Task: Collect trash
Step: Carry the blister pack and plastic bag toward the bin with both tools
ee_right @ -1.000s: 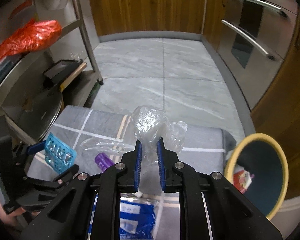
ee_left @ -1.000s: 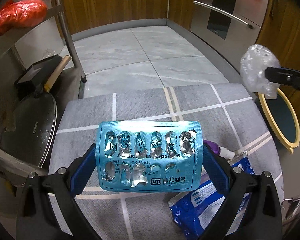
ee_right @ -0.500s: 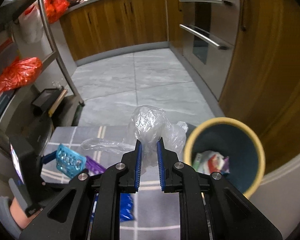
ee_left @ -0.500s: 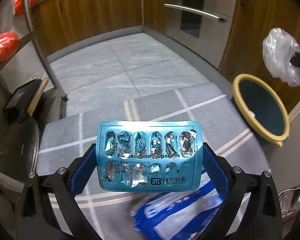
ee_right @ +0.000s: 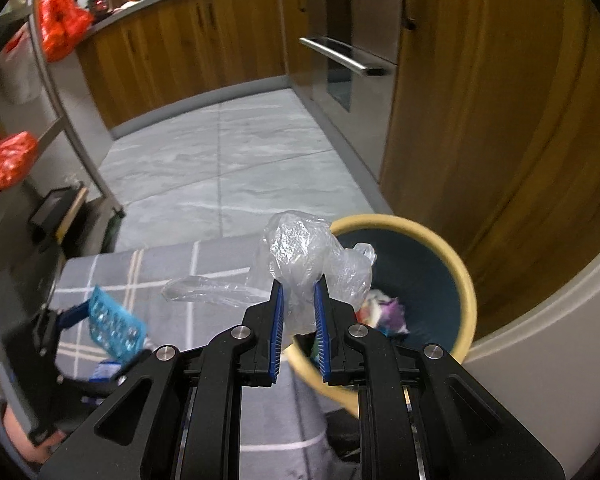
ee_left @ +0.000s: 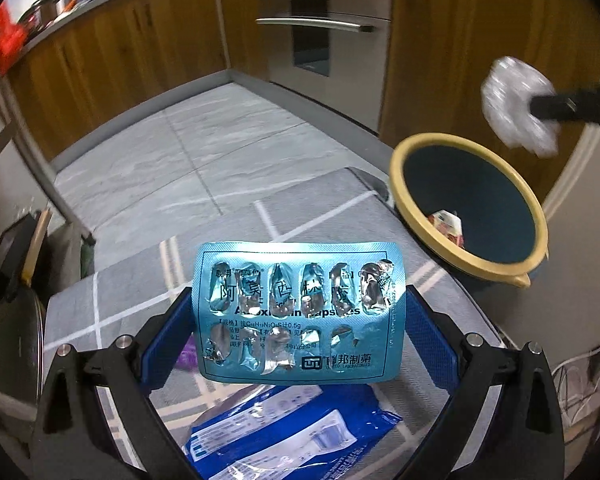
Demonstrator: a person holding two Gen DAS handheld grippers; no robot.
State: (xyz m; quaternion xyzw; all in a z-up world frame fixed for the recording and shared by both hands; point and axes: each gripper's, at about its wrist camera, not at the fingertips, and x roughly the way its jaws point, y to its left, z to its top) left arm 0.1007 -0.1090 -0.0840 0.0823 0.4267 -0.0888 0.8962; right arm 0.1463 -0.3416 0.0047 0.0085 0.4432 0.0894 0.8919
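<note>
Both grippers loaded, blister pack (ee_left: 296,312) hiding purple item, bin (ee_right: 466,280) contents blurred.

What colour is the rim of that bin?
Pale yellow rim around a dark teal inside, seen best in the left wrist view.

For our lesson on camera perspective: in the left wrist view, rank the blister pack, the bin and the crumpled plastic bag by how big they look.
1. blister pack, though it is nearest the camera
2. bin, close behind
3. crumpled plastic bag, clearly smallest
</note>
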